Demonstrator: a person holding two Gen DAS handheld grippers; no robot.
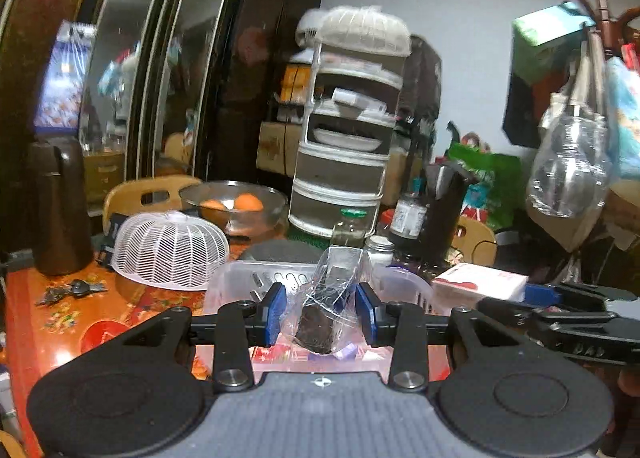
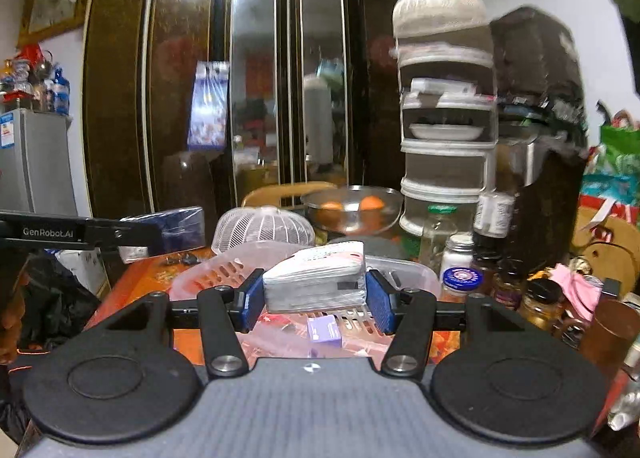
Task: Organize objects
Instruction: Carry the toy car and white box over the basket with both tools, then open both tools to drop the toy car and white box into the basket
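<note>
The left gripper [image 1: 320, 312] clamps a clear-wrapped dark item [image 1: 326, 310], its long axis tilted up and away. The right gripper [image 2: 316, 294] grips a tissue pack [image 2: 316, 282] lying crosswise, above the plastic basket [image 2: 404, 270].

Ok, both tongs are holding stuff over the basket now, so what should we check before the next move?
1. Left tongs gripping the clear-wrapped dark thing: ok, it sits between the blue pads.
2. Right tongs gripping the tissue pack: ok, pads press both ends.
3. Both items lifted clear of the plastic basket: ok, they hang above it.
4. Room left in the basket: ok, a purple box lies inside, with bare floor around it.
5. Jars out of the way: cannot tell, they stand close beside the basket's right.
6. The two tongs apart: ok, in the left view the right one holds off to the side.
</note>
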